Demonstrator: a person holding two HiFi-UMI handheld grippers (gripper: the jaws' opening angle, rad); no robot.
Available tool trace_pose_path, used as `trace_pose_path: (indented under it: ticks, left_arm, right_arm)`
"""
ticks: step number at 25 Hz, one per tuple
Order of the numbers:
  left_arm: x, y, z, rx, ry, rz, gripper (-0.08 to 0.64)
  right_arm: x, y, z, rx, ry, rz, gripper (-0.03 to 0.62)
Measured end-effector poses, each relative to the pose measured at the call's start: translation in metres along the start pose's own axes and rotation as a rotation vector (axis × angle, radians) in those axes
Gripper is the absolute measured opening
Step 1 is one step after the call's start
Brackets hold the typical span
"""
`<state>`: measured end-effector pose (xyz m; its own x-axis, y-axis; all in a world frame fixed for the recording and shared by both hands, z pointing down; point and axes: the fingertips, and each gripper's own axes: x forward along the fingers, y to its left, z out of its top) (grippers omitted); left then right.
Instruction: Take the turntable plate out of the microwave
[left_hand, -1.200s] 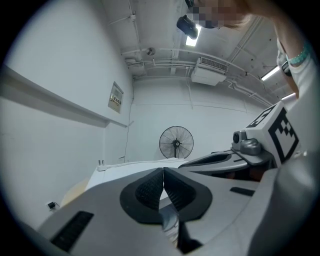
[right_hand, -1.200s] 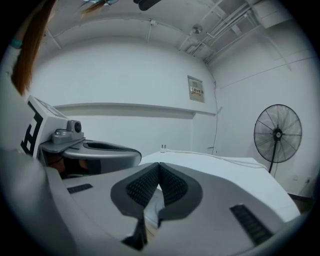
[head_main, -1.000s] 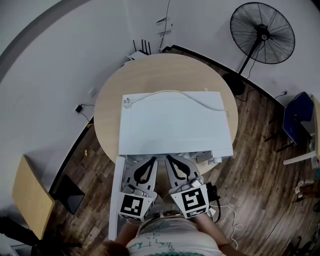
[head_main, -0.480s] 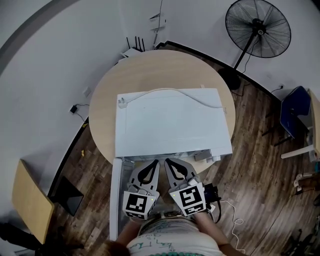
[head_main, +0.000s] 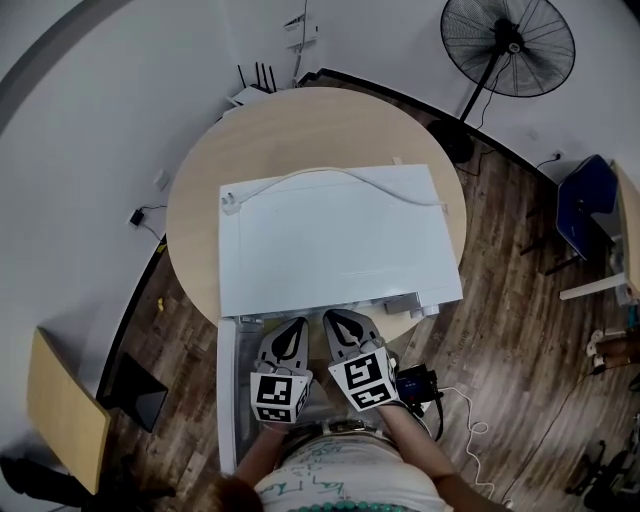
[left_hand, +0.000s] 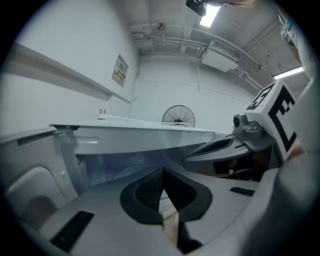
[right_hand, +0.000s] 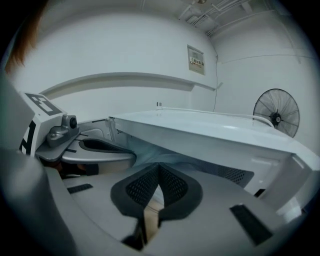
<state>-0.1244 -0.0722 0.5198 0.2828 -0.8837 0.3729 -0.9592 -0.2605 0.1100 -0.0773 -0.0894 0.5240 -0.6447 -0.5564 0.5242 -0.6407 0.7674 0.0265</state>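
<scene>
Wooden table (head_main: 197, 200) bears microwave (head_main: 335, 240) (fan (head_main: 508, 45) beyond).

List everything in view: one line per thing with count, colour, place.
microwave: one, white, on the table, door open leftward
cable: one, white, across the microwave's top
table: one, pale wood, round, under the microwave
fan: one, black, floor, upper right
router: one, white, behind the table
chair: one, blue, right edge
left gripper: one, grey, shut, empty, before the microwave's opening
right gripper: one, grey, shut, empty, beside the left
</scene>
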Motion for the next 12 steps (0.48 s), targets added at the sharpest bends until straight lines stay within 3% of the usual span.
trace_pose_path:
  ticks: [12]
  left_arm:
    - [0.028, 0.016, -0.056, -0.057, 0.141, 0.018, 0.015]
  right_arm:
    - [0.044, -0.002, -0.066, 0.043, 0.177, 0.039, -0.009]
